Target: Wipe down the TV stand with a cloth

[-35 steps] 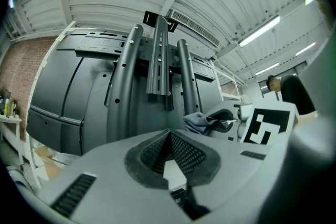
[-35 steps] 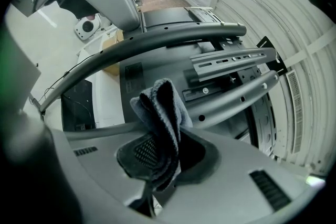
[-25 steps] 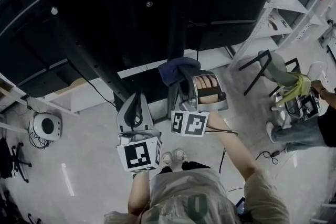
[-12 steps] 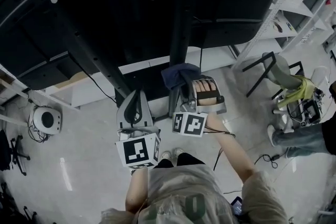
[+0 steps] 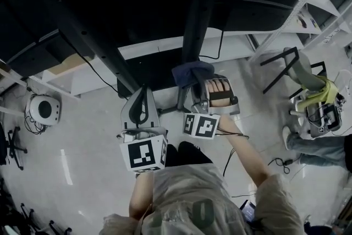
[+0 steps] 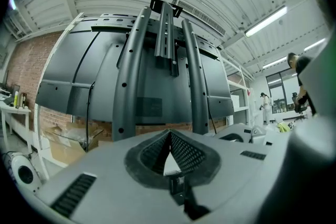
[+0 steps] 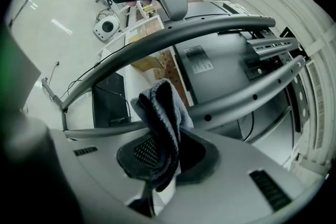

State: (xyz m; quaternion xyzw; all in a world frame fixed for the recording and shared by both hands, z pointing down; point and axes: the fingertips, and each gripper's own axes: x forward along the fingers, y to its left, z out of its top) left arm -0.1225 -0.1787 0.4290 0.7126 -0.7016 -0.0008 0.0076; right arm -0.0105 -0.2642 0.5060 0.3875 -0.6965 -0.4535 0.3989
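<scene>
The TV stand's dark metal post [image 5: 198,19] rises behind the black TV. A slanted leg [image 5: 93,44] runs off to the left. My right gripper [image 5: 190,84] is shut on a dark blue cloth [image 5: 191,71] and presses it against the foot of the post. In the right gripper view the cloth [image 7: 160,113] bulges out of the gripper [image 7: 157,150], just under the stand's curved grey tubes [image 7: 173,34]. My left gripper [image 5: 142,92] is shut and empty, beside the slanted leg. Its view looks up at the stand's two tubes [image 6: 128,60], with the gripper [image 6: 169,136] held low.
A round white device [image 5: 43,110] with cables sits on the floor at left. A cardboard box [image 5: 66,63] and a low white shelf [image 5: 148,48] lie under the TV. At right stand a white rack [image 5: 308,14], a stool [image 5: 300,71] and a person [image 5: 324,140].
The head view has shifted, so the stand sits higher in frame. The right gripper keeps the cloth on the post. The left gripper has hardly moved.
</scene>
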